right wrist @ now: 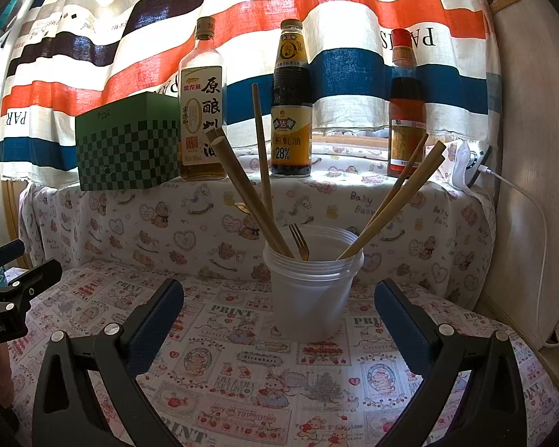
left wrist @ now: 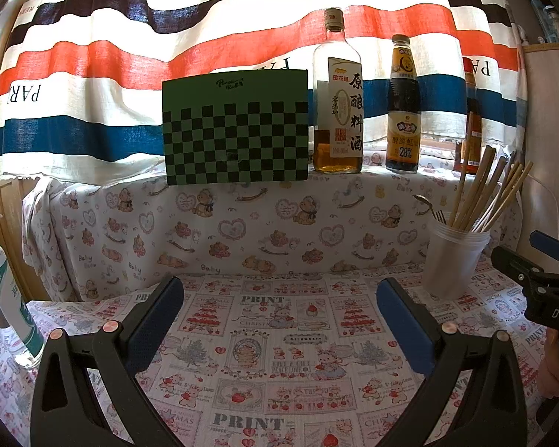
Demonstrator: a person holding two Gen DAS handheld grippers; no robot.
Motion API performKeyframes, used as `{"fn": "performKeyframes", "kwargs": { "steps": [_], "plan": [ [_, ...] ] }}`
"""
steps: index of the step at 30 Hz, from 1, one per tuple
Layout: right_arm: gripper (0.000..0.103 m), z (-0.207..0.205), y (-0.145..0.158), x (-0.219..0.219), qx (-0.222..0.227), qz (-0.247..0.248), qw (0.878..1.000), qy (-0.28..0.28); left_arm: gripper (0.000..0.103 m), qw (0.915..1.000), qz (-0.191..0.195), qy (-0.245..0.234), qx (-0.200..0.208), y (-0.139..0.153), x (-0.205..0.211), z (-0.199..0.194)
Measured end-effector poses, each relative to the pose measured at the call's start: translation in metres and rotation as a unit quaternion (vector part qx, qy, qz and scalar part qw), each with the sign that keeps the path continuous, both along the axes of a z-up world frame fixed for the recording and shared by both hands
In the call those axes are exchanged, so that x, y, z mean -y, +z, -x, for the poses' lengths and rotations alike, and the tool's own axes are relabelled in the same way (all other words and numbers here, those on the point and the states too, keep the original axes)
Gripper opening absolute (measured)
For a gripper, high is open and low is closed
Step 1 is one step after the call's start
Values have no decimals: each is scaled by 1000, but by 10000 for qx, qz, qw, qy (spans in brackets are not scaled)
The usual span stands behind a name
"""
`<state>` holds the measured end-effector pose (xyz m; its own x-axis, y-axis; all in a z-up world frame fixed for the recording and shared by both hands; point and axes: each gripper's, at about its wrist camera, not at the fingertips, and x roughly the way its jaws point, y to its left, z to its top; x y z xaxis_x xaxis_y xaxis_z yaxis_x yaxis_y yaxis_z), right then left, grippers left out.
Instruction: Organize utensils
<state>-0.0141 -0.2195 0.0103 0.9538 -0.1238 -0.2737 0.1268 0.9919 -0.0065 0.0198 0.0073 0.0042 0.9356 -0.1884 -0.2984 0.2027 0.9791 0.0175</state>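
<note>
A translucent plastic cup stands on the printed tablecloth, straight ahead of my right gripper, which is open and holds nothing. Several bamboo chopsticks lean out of the cup to left and right, and a gold fork stands in it tines up. In the left wrist view the same cup is at the right with its chopsticks, a fork and a spoon. My left gripper is open over bare cloth, well left of the cup.
On the raised ledge behind stand a green checkered box, a cooking wine bottle, an oyster sauce bottle and a red-capped bottle. A striped curtain hangs behind. A water bottle stands far left. A charger cable runs at right.
</note>
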Motion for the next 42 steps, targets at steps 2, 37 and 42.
{"fn": "performKeyframes", "kwargs": {
  "steps": [2,37,42],
  "plan": [
    [103,0,0,0,-2,0,10000,1,103,10000,5,3,-7,-1,-1,-1],
    [103,-1,0,0,-39,-7,10000,22,103,10000,-2,6,-42,-3,-1,-2],
    [103,-1,-3,0,-35,-16,10000,17,103,10000,-11,2,-37,-3,-1,-2]
  ]
}}
